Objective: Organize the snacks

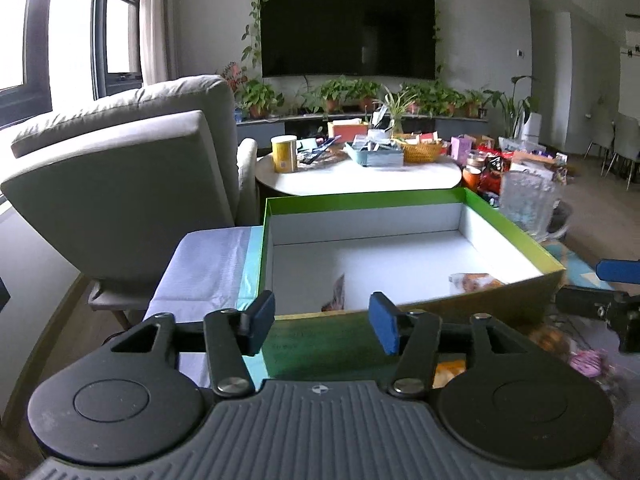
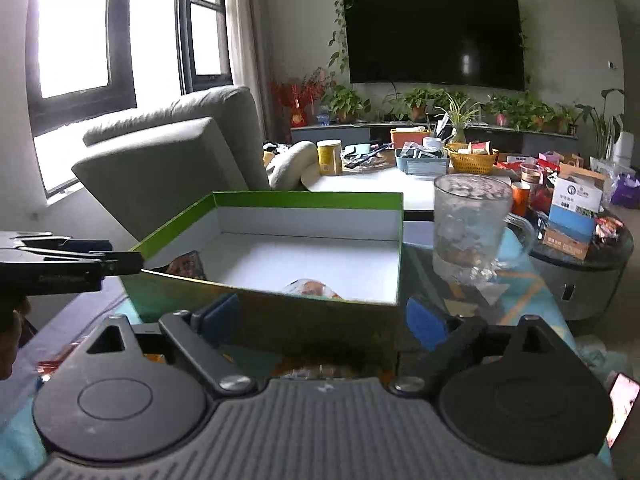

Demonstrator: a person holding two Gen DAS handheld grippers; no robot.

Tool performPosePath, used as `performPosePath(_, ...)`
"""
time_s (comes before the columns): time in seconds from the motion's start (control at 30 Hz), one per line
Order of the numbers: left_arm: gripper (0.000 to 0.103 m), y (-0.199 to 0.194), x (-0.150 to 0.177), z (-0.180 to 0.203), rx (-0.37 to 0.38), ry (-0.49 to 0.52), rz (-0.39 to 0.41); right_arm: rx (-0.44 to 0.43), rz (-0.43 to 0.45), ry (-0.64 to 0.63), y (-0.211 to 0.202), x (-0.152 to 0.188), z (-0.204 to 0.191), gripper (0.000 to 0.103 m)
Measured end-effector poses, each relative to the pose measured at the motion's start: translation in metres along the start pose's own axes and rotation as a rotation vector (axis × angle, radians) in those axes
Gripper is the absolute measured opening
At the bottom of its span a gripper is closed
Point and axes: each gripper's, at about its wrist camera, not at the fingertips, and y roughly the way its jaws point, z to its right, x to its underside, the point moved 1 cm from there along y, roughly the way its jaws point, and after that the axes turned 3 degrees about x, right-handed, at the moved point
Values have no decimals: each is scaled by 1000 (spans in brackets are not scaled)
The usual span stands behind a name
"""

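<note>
I've got both grippers at the near wall of the green box [image 1: 400, 204], and neither one is holding anything. My left gripper [image 1: 324, 322] has its blue pads [image 1: 384, 322] standing apart, with only the box's near edge showing between them. My right gripper [image 2: 324, 320] is spread wider still, and its pads [image 2: 426, 322] sit on either side of the near wall without pressing on it.

The box is open-topped, with a white inside, and sits on a table covered by a pale blue cloth [image 1: 208, 268]. Inside it I can see a snack packet [image 1: 474, 282] lying near the front right, and another packet [image 1: 339, 294] leaning at the front left. From the right camera the same two show as an orange-toned packet [image 2: 310, 288] by the near wall and a darker one [image 2: 186, 264] in the near-left corner.

Just right of the box stands a clear glass mug [image 2: 470, 228], upright and apart from the box. More packets lie blurred on the table near my left gripper [image 1: 588, 362]. Far behind, a round white table [image 1: 360, 178] carries a yellow can [image 1: 284, 153], a blue tray [image 1: 374, 153] and a woven basket [image 1: 422, 150]. A grey armchair [image 1: 132, 168] sits to the left.
</note>
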Motion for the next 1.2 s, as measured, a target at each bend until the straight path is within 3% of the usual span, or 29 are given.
performPosePath(0.27,55,-45,26,10,31,5,-44,29,3,90,-33,9,19,85)
performPosePath(0.6,55,-61,53,6,50,-85,-141,30,-66,128,-46,31,23,85)
performPosePath(1.0,54,-36,57,-3,98,-287,-232,9,-121,116,-62,52,18,85)
performPosePath(1.1,44,-22,58,-2,96,-297,-265,-4,-154,111,-62,59,16,85)
performPosePath(1.2,41,-15,61,2,91,-282,-279,-34,-184,91,-61,66,10,85)
